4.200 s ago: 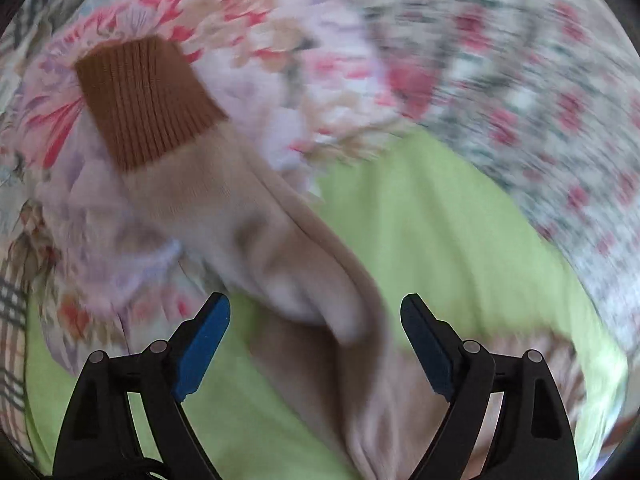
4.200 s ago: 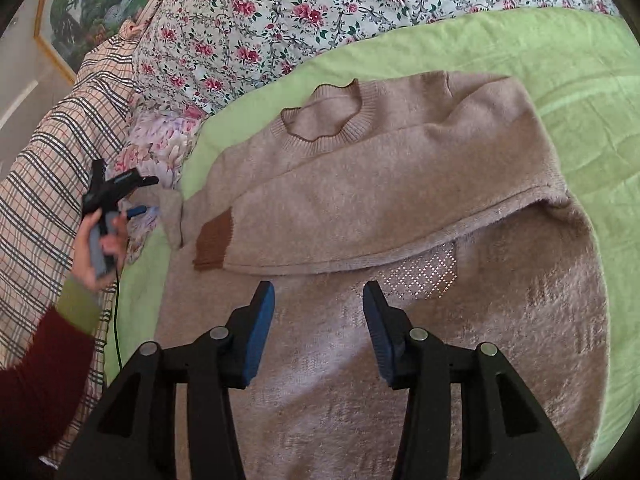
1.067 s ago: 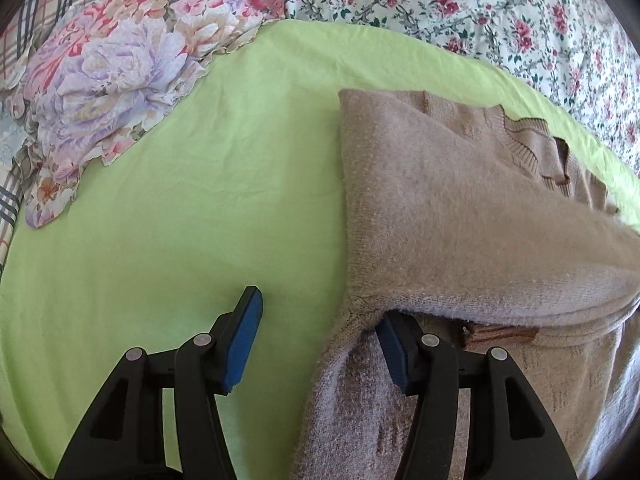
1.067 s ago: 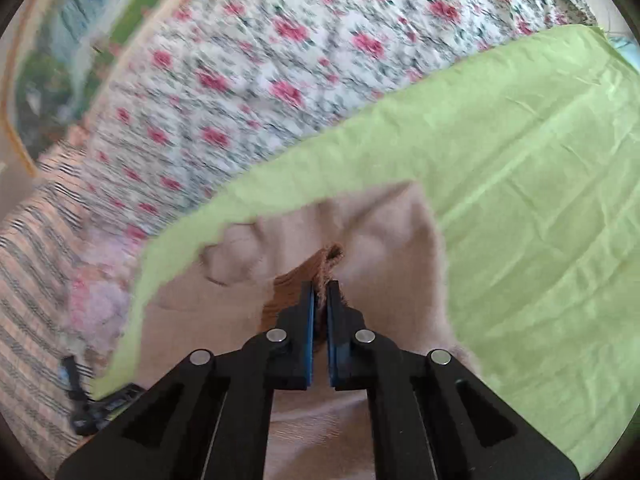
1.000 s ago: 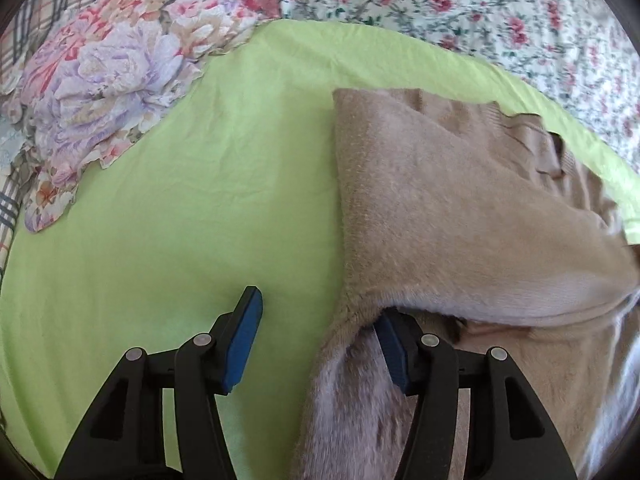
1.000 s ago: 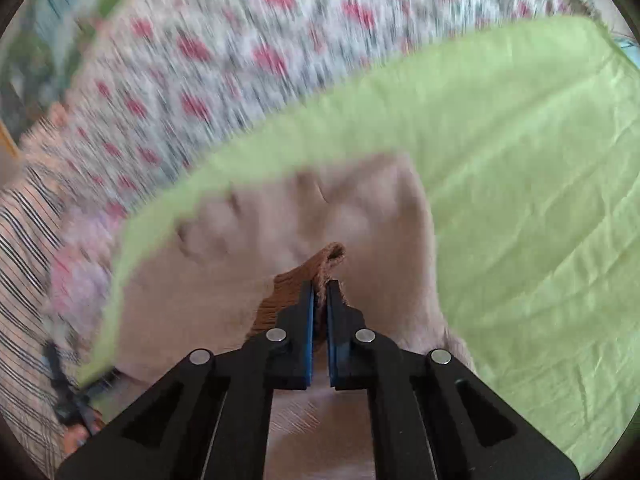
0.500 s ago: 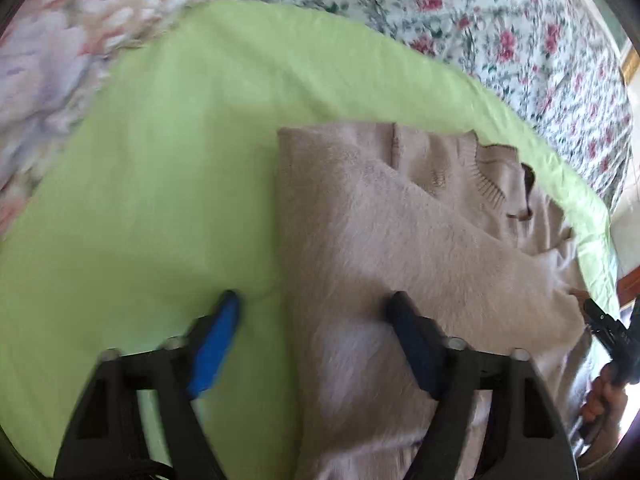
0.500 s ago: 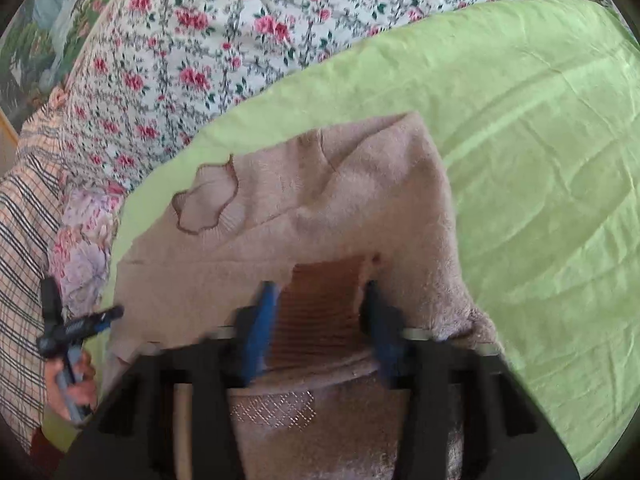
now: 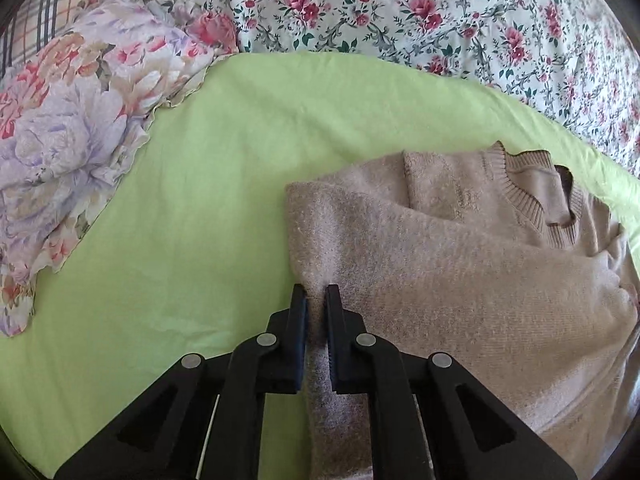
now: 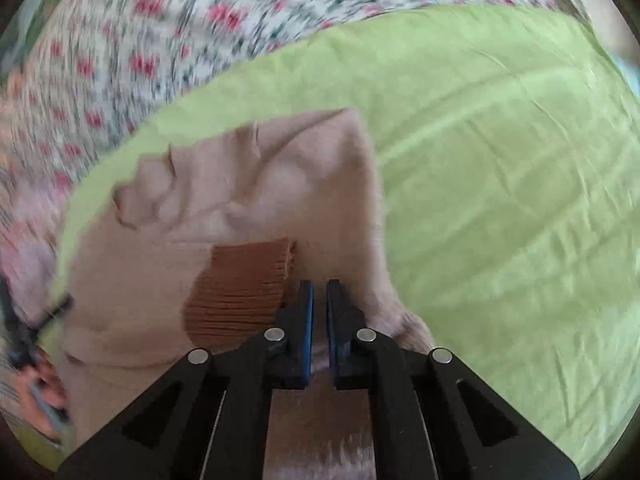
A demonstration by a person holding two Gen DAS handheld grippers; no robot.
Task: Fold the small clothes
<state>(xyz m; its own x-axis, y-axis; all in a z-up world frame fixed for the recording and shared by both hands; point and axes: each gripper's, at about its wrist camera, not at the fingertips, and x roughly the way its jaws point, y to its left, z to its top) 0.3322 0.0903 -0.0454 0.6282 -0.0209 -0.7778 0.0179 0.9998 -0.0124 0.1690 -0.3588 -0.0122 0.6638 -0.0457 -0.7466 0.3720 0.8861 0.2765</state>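
While the left gripper (image 9: 316,300) has just been closing, its jaws now pinch the near-left side fold of the fuzzy beige knitted sweater (image 9: 460,264). Right gripper (image 10: 319,292) is clamped on the opposite side fold, beside the brown ribbed cuff (image 10: 240,288). Sweater lies on the lime-green sheet (image 9: 200,200), long axis running away from both grippers, collar far, so the fold goes lengthwise.

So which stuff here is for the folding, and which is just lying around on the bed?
For the folding:
- beige sweater
- its brown cuff
- left gripper, shut on the sweater's edge
- right gripper, shut on the sweater beside the cuff

Just lying about:
- green sheet
- flowered pillow
- rose-print quilt
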